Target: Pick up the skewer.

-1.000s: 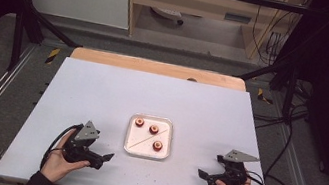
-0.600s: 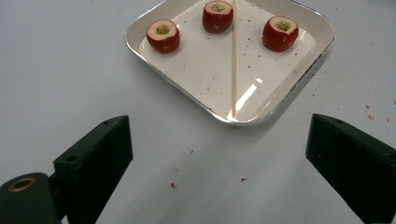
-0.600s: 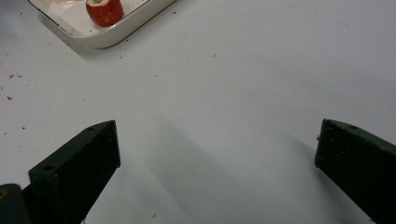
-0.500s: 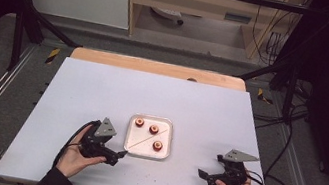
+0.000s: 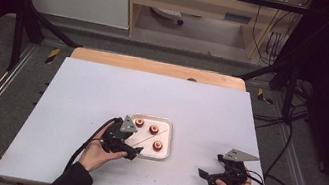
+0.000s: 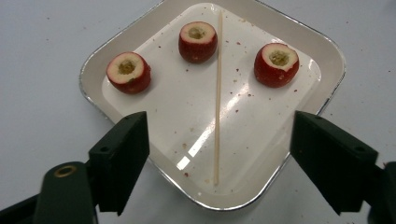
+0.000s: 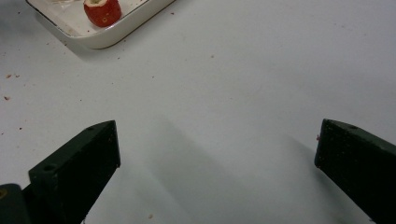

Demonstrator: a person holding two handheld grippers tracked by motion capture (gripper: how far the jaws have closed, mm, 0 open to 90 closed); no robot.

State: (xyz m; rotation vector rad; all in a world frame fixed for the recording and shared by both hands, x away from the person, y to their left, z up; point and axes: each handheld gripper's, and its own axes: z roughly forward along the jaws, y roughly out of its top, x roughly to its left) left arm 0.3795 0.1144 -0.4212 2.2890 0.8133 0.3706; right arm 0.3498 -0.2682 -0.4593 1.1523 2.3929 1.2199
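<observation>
Just ahead of my left hand-held gripper (image 6: 217, 154), between its two wide-spread black jaws, lies the near corner of the tray (image 6: 95, 60); the jaws grip nothing. In the left gripper view the tray's far corner is cut off by the top edge, and my own jaws cover part of its near rim on both sides. A thin wooden skewer (image 6: 217, 93) lies flat in the tray, pointing straight away from the hand-held gripper, its near tip close to the rim. Three red cored fruit pieces (image 6: 197, 42) sit beyond it, two on one side of the stick and one on the other, pale on top with a hollow in the middle; I cannot tell what fruit they are. Small reddish crumbs speckle the glossy white tray floor, and its rim looks metallic.

My right hand-held gripper (image 7: 217, 154) rests well apart from the tray, jaws fully spread over bare table (image 7: 243, 70), holding nothing. Far off to its upper left, a tray corner with one red piece is clipped by the picture's edge.

The table is matt pale grey with a wooden strip (image 5: 156, 67) along the far edge. Beyond it are a grey floor, dark frame bars and cables; the room's sides are too dark to read.
</observation>
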